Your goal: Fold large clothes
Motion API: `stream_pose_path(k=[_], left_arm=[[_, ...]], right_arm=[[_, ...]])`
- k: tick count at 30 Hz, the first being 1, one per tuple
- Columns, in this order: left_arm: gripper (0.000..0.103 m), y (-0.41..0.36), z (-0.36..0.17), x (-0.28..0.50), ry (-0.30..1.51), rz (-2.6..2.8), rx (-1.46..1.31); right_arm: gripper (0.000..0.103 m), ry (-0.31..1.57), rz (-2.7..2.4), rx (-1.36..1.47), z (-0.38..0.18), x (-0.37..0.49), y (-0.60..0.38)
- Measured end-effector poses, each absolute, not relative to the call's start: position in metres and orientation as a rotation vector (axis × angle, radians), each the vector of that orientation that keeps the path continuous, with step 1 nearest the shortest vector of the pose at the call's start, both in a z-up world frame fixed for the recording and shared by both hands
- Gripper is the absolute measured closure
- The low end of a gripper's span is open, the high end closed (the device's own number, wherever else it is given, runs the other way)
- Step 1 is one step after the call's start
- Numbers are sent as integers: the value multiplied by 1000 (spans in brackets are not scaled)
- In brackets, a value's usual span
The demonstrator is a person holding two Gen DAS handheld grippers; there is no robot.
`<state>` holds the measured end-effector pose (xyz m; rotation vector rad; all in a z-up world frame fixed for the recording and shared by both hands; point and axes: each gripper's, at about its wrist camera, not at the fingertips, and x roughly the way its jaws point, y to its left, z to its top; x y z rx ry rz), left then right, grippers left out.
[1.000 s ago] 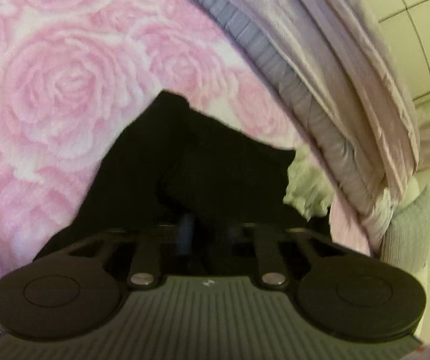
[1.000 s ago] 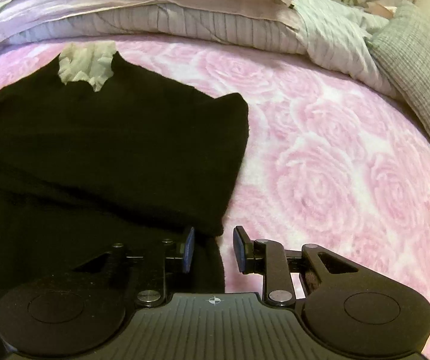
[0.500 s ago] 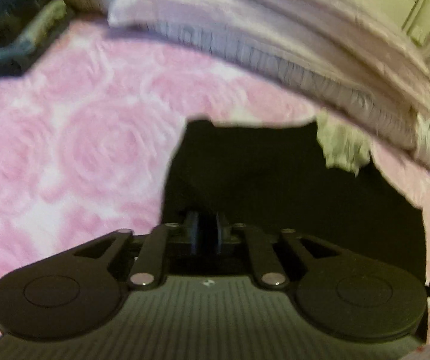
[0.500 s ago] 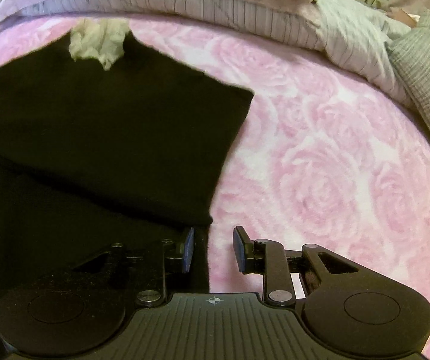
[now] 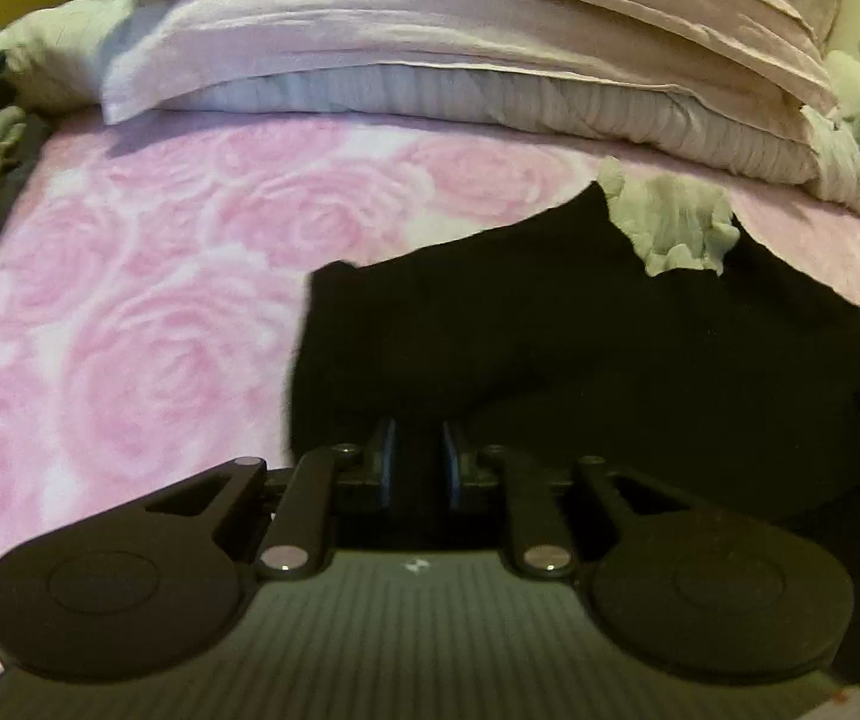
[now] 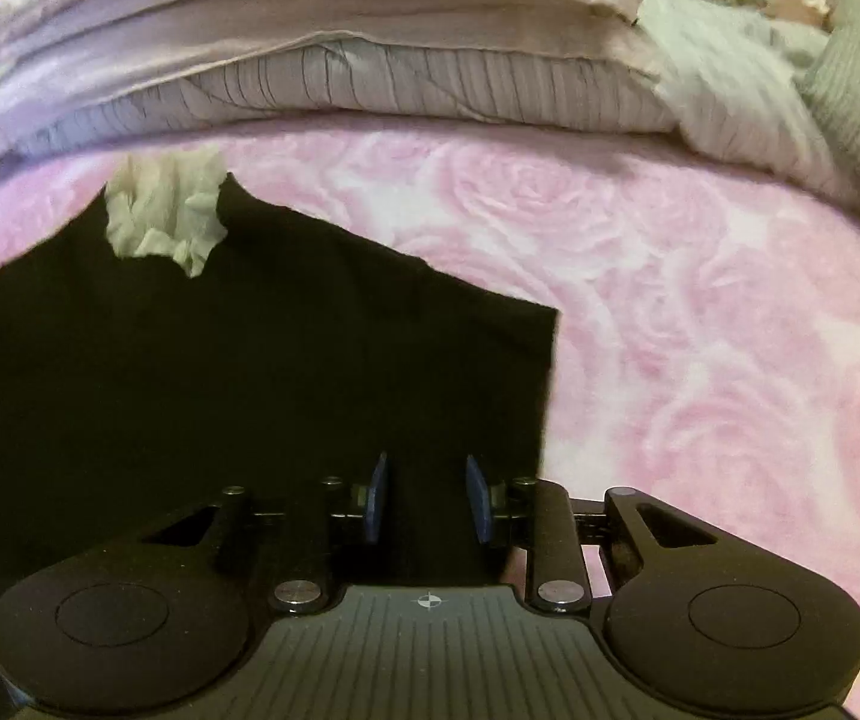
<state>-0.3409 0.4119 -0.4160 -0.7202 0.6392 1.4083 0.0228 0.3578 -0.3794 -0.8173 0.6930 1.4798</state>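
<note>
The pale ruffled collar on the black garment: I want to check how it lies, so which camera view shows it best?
The left wrist view. There the pale ruffled collar sits sharp and whole at the top edge of the black garment on the pink rose-patterned blanket. The right wrist view shows it too, but blurred, further to the side.

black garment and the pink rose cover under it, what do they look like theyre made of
Black garment: seems a soft matte knit or jersey, with no sheen and a limp edge; the weave is too dark to make out. Pink rose cover: looks like plush fleece, since the roses read as raised, fuzzy relief.
</note>
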Motion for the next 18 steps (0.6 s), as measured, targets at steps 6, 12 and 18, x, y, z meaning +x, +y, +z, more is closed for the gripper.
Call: stream_pose_path(k=[6, 12, 18], left_arm=[[89, 332, -391, -341, 626, 1310, -763], [89, 227, -406, -329, 766, 1207, -782], [90, 145, -400, -345, 844, 1196, -821]], right_arm=[[78, 734, 1531, -769, -347, 1, 260], [78, 826, 1452, -912, -374, -21, 150], [79, 894, 1434, -951, -368, -15, 60]])
